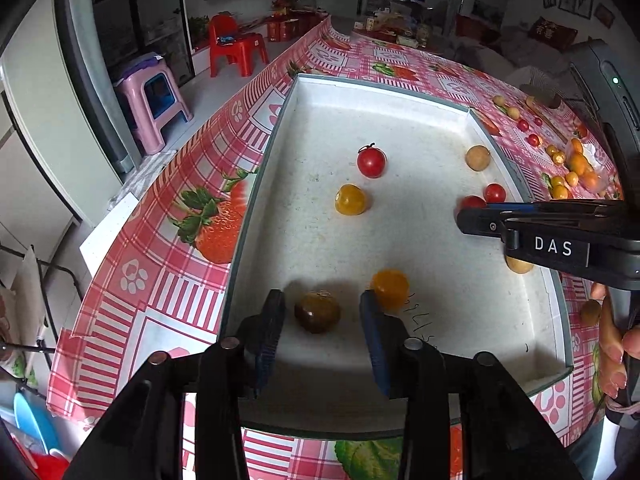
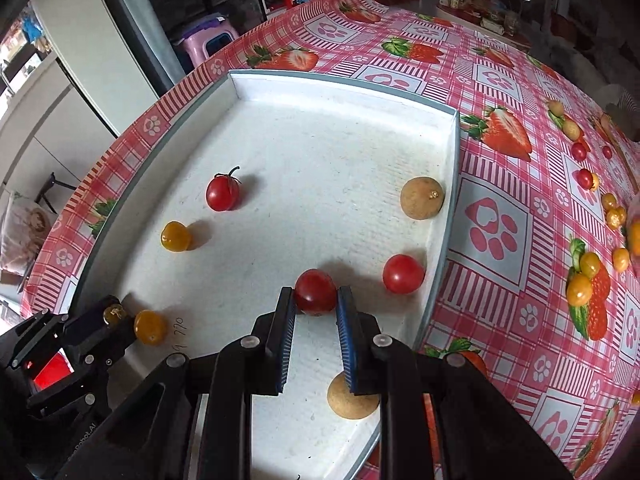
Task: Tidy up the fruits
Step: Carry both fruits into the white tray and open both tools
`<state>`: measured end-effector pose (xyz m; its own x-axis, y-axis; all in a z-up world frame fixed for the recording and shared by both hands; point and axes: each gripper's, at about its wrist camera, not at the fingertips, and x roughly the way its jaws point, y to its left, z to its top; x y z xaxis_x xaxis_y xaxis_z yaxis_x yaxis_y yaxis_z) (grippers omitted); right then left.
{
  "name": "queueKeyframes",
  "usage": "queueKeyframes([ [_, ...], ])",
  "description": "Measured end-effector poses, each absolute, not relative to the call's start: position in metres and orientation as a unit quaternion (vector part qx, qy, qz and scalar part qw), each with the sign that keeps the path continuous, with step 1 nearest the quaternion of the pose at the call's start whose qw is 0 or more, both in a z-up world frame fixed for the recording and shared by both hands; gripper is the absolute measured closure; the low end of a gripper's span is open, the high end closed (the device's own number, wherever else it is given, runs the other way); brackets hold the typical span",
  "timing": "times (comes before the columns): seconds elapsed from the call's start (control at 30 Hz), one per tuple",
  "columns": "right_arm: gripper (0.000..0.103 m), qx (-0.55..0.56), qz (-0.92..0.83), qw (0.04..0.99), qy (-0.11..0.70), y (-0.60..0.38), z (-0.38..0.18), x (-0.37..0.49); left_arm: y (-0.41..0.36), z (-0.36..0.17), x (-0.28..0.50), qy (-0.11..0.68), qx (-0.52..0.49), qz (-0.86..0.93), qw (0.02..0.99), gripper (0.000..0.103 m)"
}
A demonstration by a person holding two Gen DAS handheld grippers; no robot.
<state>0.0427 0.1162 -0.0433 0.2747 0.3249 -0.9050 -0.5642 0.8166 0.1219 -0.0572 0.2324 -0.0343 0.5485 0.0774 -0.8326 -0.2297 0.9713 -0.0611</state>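
Observation:
A white tray (image 1: 304, 92) holds several small fruits. My left gripper (image 1: 322, 314) is open, its jaws either side of a dark brownish-yellow fruit (image 1: 317, 312) that rests on the tray floor. An orange fruit (image 1: 390, 288) lies just right of it. My right gripper (image 2: 316, 300) is shut on a red cherry tomato (image 2: 315, 291) low over the tray (image 2: 450, 216). Another red tomato (image 2: 403, 274), a stemmed tomato (image 2: 223, 193), a yellow fruit (image 2: 175, 236) and two tan longans (image 2: 422, 198) lie in the tray.
More loose tomatoes, yellow fruits and longans (image 2: 580, 280) lie on the strawberry-print tablecloth (image 2: 496, 80) right of the tray. The table edge curves down at left, with a pink stool (image 1: 154, 100) and red chair (image 1: 236, 44) beyond.

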Motion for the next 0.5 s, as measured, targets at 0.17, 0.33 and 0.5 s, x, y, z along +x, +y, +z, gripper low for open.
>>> queueKeyframes([
  [0.17,0.054,-0.103,0.287,0.785,0.539,0.116,-0.042,0.045,0.224,-0.032,-0.055,0.463,-0.065,0.094,0.879,0.038],
  [0.33,0.033,-0.087,0.298,0.791,0.527,0.110,-0.028,0.039,0.228,-0.029,-0.059,0.463,-0.084,0.092,0.878,0.038],
  [0.5,0.023,-0.056,0.303,0.801,0.514,0.095,-0.009,0.036,0.223,-0.021,-0.063,0.458,-0.079,0.091,0.881,0.038],
])
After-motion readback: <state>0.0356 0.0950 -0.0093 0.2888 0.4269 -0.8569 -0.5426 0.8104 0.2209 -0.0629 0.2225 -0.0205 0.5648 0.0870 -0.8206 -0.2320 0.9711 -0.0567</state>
